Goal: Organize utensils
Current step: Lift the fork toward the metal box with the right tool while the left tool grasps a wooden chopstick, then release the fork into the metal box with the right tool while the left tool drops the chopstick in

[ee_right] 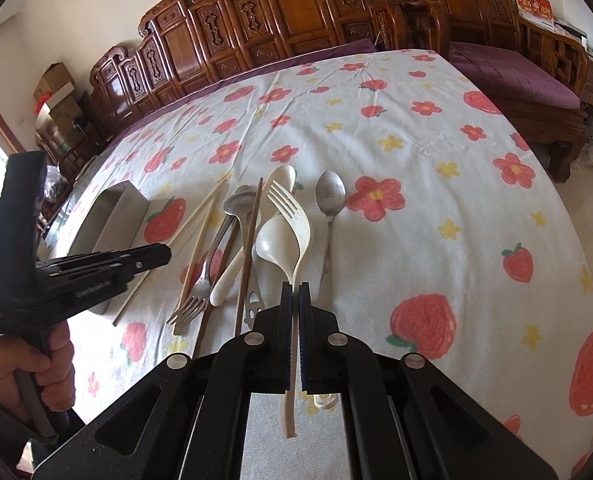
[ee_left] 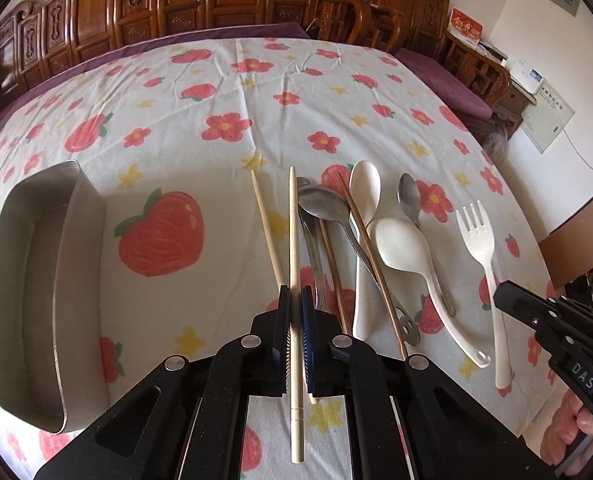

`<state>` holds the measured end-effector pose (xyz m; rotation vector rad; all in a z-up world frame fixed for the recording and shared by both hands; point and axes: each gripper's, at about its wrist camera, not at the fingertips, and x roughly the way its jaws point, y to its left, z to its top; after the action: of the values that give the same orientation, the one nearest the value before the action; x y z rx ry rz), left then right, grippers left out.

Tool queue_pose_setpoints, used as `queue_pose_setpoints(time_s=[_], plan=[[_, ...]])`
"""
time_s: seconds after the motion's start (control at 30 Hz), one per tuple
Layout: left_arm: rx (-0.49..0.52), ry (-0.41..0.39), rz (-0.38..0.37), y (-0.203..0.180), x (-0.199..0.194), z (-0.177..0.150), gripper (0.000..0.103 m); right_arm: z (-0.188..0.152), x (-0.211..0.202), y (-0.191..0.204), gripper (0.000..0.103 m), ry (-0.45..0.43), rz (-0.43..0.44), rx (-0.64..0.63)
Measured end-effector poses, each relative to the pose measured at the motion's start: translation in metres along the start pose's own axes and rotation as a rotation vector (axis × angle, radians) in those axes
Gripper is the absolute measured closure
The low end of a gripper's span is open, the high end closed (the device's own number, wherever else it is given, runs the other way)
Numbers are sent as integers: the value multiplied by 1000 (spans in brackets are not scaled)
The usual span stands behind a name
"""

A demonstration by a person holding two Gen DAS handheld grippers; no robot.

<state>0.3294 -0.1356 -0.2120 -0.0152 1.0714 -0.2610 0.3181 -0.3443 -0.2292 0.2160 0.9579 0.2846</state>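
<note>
Utensils spread in a loose row on a strawberry-and-flower tablecloth [ee_left: 200, 92]. Steel tray [ee_left: 36, 292] at the left edge, apart from the pile. Left gripper [ee_left: 295, 300] pinched on a pale bamboo chopstick [ee_left: 294, 240], raised clear of the cloth. Right gripper [ee_right: 295, 292] clamped on the handle of a cream plastic fork [ee_right: 292, 216]. Between them: white spoons [ee_left: 400, 248], steel spoons [ee_left: 324, 204], a dark chopstick [ee_left: 370, 256], a second pale chopstick [ee_left: 266, 224].

Carved wooden bench back [ee_left: 184, 4] runs along twelve o'clock; purple-cushioned seat [ee_right: 512, 76] at two; white walls [ee_right: 56, 12], daylight from nine.
</note>
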Motion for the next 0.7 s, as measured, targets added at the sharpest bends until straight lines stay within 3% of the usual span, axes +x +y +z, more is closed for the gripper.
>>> queue_pose_setpoints(time_s=[0.43, 0.7], plan=[[28, -101, 25, 40, -68, -17, 99, 1, -9, 25, 99, -17, 14, -49], [-14, -146, 75, 89, -98, -17, 99, 3, -18, 73, 99, -34, 58, -137]])
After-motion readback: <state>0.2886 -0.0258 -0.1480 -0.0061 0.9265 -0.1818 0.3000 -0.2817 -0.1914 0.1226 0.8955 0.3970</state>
